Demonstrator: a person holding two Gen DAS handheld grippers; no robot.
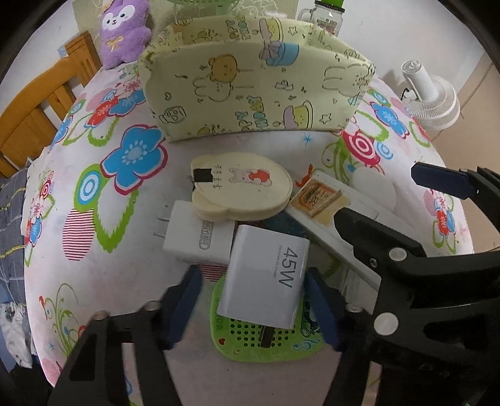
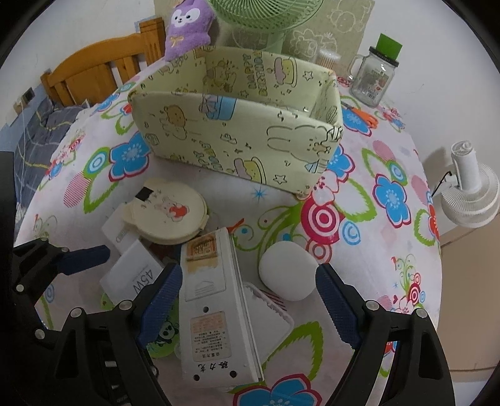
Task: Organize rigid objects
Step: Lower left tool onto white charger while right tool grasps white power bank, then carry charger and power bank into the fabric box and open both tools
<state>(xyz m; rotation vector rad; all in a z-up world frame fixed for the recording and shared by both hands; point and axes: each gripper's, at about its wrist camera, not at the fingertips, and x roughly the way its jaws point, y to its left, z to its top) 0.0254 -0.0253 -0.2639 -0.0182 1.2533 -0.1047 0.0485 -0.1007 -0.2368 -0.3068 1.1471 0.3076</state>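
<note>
While the left claw (image 1: 253, 309) stands half-open astride the white charger (image 1: 265, 278) in the table (image 1: 131, 250) pile — not yet pinching — the right claw (image 2: 248, 299) gapes empty over the remote (image 2: 212, 299); next, squeeze, lift, carry to the fabric box (image 2: 237, 137).

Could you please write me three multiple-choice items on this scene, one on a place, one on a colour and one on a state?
1. What lies between the left gripper's fingers?
A. the plush toy
B. the 45W charger
C. the glass jar

2. What colour is the plush toy?
A. purple
B. orange
C. black

3. How is the fabric box?
A. lidded
B. tipped over
C. upright, top open

Key: 1 B, the charger sits between the blue pads; 2 A, its fur is purple; 3 C, the right wrist view looks into its open top.
</note>
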